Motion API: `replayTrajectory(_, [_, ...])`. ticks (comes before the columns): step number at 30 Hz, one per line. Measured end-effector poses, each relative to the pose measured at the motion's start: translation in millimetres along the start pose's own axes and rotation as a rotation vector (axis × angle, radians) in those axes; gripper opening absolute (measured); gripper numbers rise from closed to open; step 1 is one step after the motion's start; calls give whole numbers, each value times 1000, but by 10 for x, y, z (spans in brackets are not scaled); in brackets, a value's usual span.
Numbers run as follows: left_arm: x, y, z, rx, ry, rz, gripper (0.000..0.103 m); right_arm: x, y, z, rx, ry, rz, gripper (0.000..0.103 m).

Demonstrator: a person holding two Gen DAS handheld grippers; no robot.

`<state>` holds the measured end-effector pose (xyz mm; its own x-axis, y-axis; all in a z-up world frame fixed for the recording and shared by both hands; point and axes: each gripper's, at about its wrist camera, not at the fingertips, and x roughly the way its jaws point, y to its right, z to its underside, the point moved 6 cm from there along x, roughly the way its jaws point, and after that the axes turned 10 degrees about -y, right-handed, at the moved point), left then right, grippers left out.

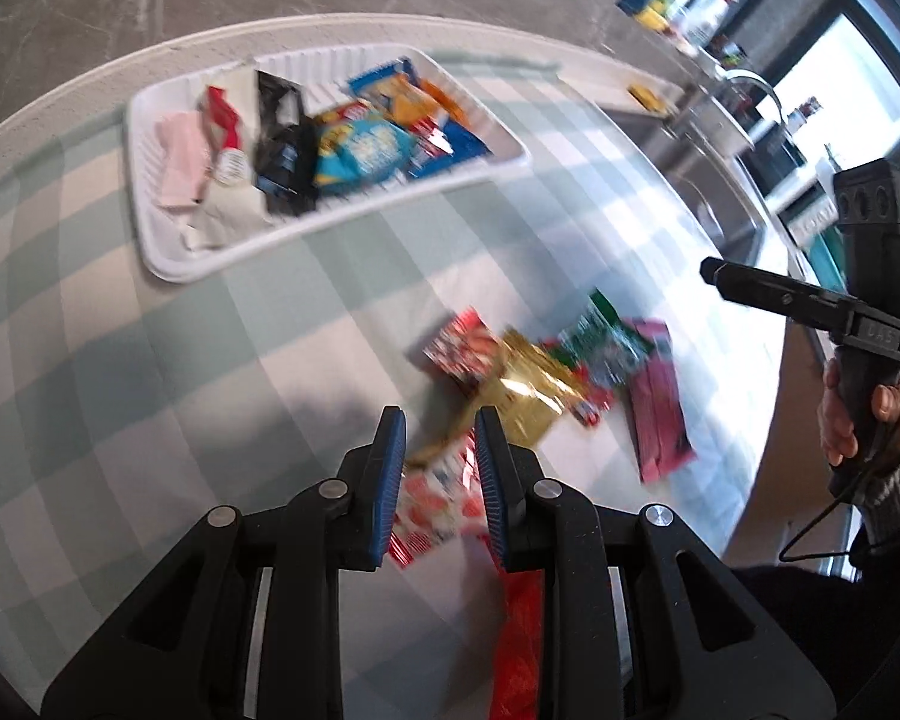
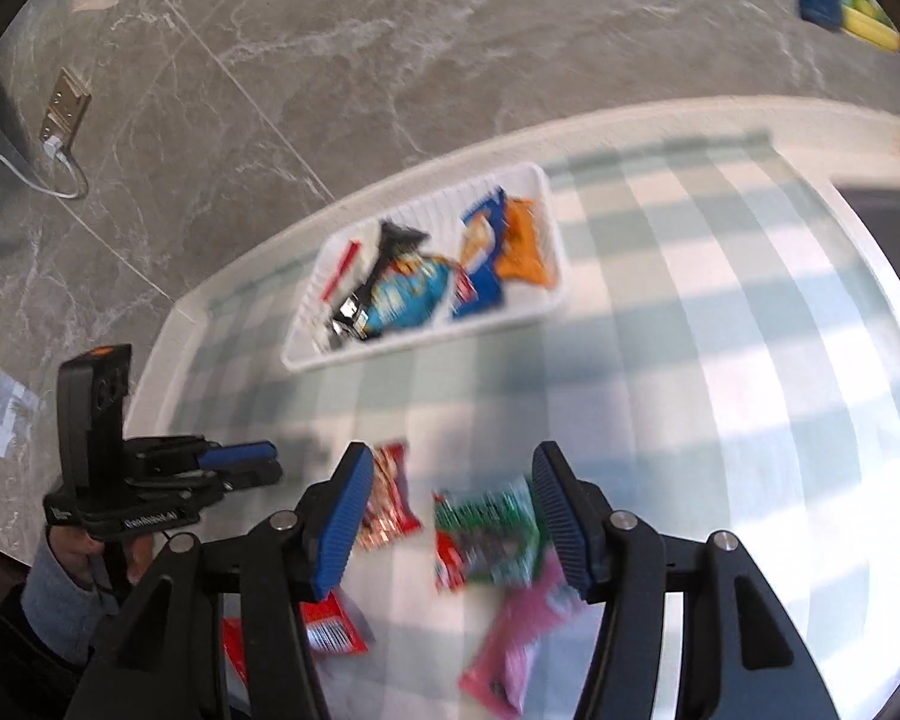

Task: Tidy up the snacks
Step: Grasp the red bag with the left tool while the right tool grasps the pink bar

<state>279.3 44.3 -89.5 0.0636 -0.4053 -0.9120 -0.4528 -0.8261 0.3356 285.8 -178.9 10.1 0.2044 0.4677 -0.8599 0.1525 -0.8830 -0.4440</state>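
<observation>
Several loose snack packets [image 1: 528, 384] lie near the worktop's [image 1: 222, 360] front edge; the white tray [image 1: 168, 252] towards the back edge already holds others. They look light, crinkly and slippery, best pinched by a sealed end. The left hand-held gripper [image 1: 441, 456] is narrowed and empty; the right hand-held gripper [image 2: 450, 516] stands half-open above them. A checked cloth covers the worktop; a sink [image 1: 708, 204] is at its far right.
</observation>
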Motion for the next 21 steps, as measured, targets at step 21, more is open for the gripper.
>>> replayTrajectory(21, [164,527,575,128,-182,105,23,134,197,858,99,-64,88,64])
